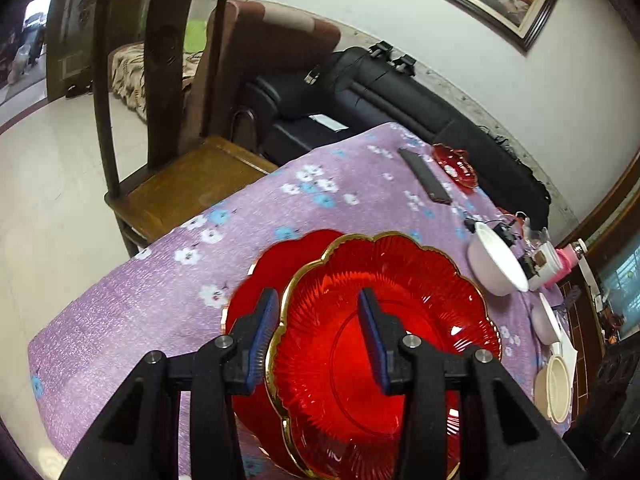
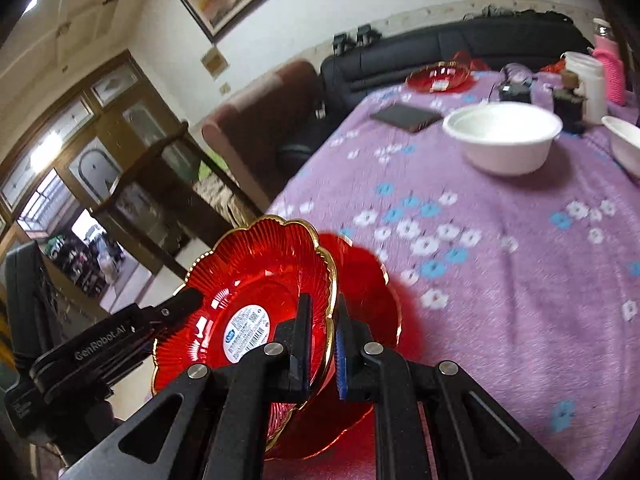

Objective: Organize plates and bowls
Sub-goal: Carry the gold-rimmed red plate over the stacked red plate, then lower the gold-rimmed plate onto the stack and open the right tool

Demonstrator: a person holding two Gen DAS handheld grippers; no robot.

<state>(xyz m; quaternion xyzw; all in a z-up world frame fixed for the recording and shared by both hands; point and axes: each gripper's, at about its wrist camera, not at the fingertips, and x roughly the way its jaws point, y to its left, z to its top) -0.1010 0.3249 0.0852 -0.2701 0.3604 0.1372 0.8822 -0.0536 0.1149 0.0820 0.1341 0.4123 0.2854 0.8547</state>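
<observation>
A red glass plate with a scalloped gold rim (image 1: 384, 320) is held tilted above a second red plate (image 1: 264, 264) that lies on the purple flowered tablecloth (image 1: 160, 280). My left gripper (image 1: 318, 336) is open, its fingers astride the upper plate's near rim. My right gripper (image 2: 323, 344) is shut on the same plate's rim (image 2: 256, 280); its labelled underside faces that camera. The lower plate (image 2: 368, 280) shows behind it. The left gripper's body (image 2: 120, 340) appears at the left of the right wrist view.
White bowls (image 1: 496, 260) (image 2: 504, 136) stand further along the table, with a small red dish (image 1: 456, 164), a dark phone (image 1: 424, 176), a pink bottle (image 2: 608, 68) and a white cup (image 2: 588, 84). A wooden chair (image 1: 160, 120) and a black sofa (image 1: 380, 92) border the table.
</observation>
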